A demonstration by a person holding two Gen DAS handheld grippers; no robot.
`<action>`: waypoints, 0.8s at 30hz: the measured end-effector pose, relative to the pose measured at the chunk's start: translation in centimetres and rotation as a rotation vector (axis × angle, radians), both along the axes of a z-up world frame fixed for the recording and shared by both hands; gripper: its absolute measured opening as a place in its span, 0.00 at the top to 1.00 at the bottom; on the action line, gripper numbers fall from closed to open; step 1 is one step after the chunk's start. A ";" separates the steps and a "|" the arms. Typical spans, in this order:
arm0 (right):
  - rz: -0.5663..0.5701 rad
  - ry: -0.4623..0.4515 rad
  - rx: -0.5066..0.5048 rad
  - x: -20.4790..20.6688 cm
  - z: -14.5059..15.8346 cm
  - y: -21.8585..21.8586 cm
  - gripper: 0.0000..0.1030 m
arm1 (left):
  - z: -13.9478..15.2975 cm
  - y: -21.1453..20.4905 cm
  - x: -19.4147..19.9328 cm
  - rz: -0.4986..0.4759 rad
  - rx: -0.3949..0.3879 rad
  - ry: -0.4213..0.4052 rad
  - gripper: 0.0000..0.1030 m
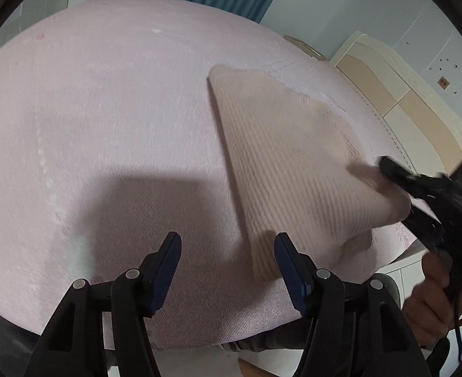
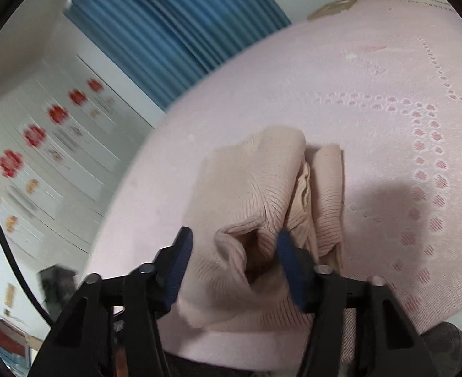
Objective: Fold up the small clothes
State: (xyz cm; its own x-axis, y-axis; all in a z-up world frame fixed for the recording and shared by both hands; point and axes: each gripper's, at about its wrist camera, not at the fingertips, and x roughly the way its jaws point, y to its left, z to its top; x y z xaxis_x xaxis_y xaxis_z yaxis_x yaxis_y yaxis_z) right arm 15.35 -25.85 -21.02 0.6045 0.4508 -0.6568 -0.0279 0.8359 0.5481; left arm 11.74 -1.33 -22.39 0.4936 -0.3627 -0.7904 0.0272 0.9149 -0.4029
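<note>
Left wrist view: the knit, a small ribbed beige garment, lies on the pink cover in the right half of the frame, one edge running from upper centre down toward the bottom. The left gripper has its fingers spread wide with nothing between them, low over bare cover at bottom centre; its right finger sits just beside the knit's near edge. At the right edge the right gripper reaches into the far side of the cloth, which bunches around its tip.

In the right wrist view the knit fills the middle, already doubled into soft rolls, with a cuff-like opening between the fingers of the right gripper. The fingers stand apart with the fabric humped up between them; they look placed around the cloth rather than clamped on it.

By my reading a fold is under way, with the right side gathering an edge to bring it across. The next move calls for closing on that bunched edge, while the left fingers pin or take the near edge so the piece does not slide.

Around: blue curtain at upper centre, a headboard at right in the left view. Nothing lies across the cover in the way; the loose rolls themselves may slump.
</note>
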 end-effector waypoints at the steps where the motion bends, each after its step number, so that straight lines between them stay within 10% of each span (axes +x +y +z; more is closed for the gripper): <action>1: 0.019 0.003 -0.021 0.4 -0.1 0.6 0.89 | -0.3 -0.1 0.4 0.001 -0.022 0.008 0.42; 7: -0.011 -0.188 0.064 -4.3 2.4 -2.8 0.95 | -0.5 1.5 -0.1 0.015 -0.096 -0.024 0.41; 13: -0.059 0.083 -0.017 -4.5 -4.4 -4.3 0.94 | -2.0 2.6 0.2 0.007 -0.167 -0.036 0.40; 20: -0.059 -0.036 -0.075 -2.8 0.1 -3.2 0.56 | -2.7 3.5 0.2 0.002 -0.209 -0.044 0.39; 24: -0.067 0.007 -0.174 0.9 0.6 -1.7 0.54 | -3.4 3.8 0.6 0.006 -0.224 -0.040 0.39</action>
